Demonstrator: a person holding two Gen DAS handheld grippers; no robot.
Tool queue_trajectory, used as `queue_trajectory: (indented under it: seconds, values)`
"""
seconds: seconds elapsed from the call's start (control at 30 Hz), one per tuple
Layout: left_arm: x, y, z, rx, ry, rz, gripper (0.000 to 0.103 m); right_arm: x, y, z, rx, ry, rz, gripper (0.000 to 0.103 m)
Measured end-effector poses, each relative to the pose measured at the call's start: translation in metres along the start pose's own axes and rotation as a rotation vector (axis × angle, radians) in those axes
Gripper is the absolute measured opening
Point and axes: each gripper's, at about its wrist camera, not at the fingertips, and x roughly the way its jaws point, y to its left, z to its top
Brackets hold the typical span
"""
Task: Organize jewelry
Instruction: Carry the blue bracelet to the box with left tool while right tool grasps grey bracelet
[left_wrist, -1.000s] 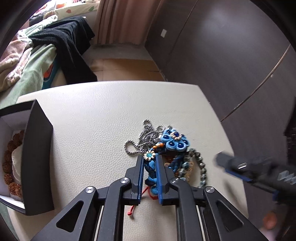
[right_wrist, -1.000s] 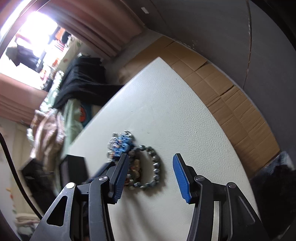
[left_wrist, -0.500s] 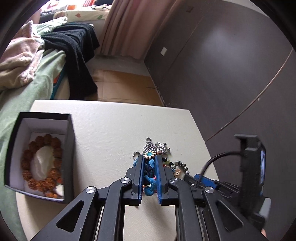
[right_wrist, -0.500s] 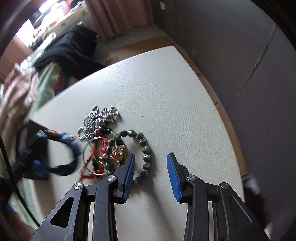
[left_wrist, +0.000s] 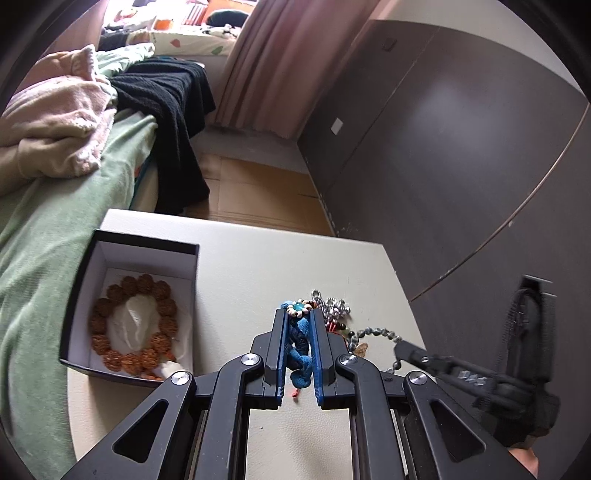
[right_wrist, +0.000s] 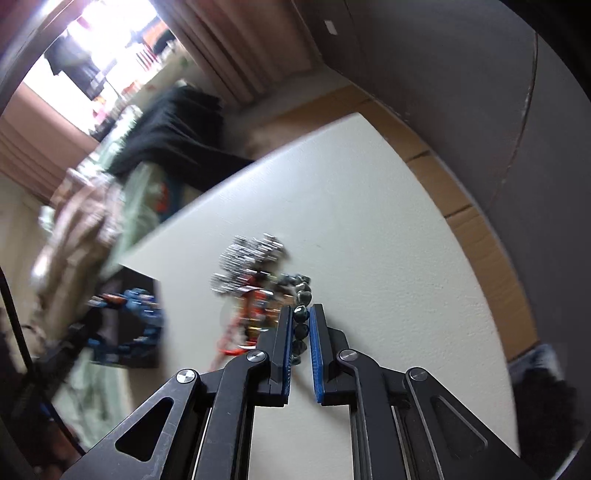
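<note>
My left gripper (left_wrist: 298, 312) is shut on a blue braided bracelet (left_wrist: 299, 347) with a small bead flower, held a little above the white table (left_wrist: 258, 266). In the right wrist view that bracelet (right_wrist: 142, 306) shows blurred at the left. My right gripper (right_wrist: 301, 308) is closing its jaws, and the pads press on a string of grey beads, the grey bead bracelet (right_wrist: 300, 332). From the left wrist view the same bracelet (left_wrist: 380, 331) stretches to the right gripper's tip. A tangled pile with a silver chain (right_wrist: 251, 251) and red cord lies just beyond it.
An open black box (left_wrist: 147, 242) with a white lining stands at the table's left and holds a brown bead bracelet (left_wrist: 133, 325). A bed with green, pink and black fabric (left_wrist: 166, 96) lies past the table's left side. A dark wall (left_wrist: 461, 147) runs along the right.
The left gripper has risen and drawn back with the blue bracelet, which left the pile. The right gripper's jaws have come together around the grey beads.
</note>
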Motion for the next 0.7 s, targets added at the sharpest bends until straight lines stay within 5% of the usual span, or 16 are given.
queue_trajectory:
  seconds: [0.27, 0.7]
  values:
    - [-0.031, 0.020, 0.014, -0.042, -0.074, -0.001, 0.012, -0.029, 0.022, -0.001, 0.024, -0.095, 0.255, 0.011]
    - [-0.039, 0.068, 0.027, -0.084, -0.054, 0.075, 0.012, -0.025, 0.067, 0.000, -0.065, -0.146, 0.329, 0.011]
